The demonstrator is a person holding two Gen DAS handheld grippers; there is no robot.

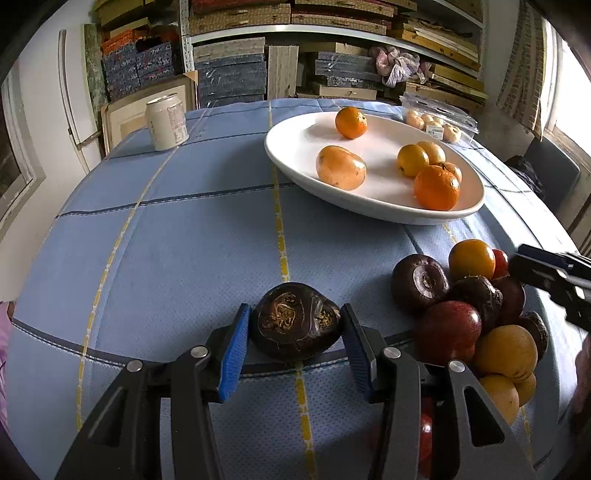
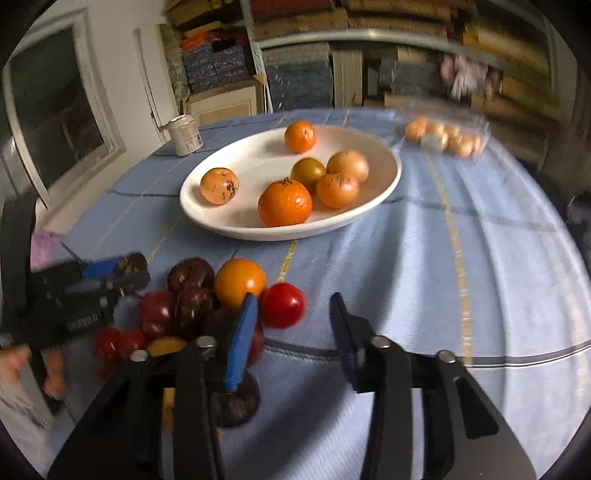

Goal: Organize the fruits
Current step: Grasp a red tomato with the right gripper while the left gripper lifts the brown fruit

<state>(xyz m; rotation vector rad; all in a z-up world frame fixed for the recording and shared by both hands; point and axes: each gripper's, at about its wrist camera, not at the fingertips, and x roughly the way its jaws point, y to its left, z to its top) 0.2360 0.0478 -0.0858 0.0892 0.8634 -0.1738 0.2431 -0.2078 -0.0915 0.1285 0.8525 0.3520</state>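
Left gripper (image 1: 294,334) clamped dark fruit (image 1: 295,325) at its sides, near plate (image 1: 295,168); firm, light, rounded, likely slippery. Right gripper (image 2: 293,332) wide, empty.

This looks like a storeroom or stock room of a home or small shop doubling as an eating space. Metal shelving (image 1: 332,33) along the back wall is crammed with stacked flat patterned gift boxes (image 1: 231,79) in blue, orange and tan, with a framed board leaning on the floor (image 1: 147,110) beside them. In front stands a table under a light-blue checked cloth (image 1: 184,229) carrying a white oval ceramic platter of fruit (image 1: 295,147), a pale drinks can (image 1: 165,122) and a clear plastic clamshell pack (image 1: 439,120).
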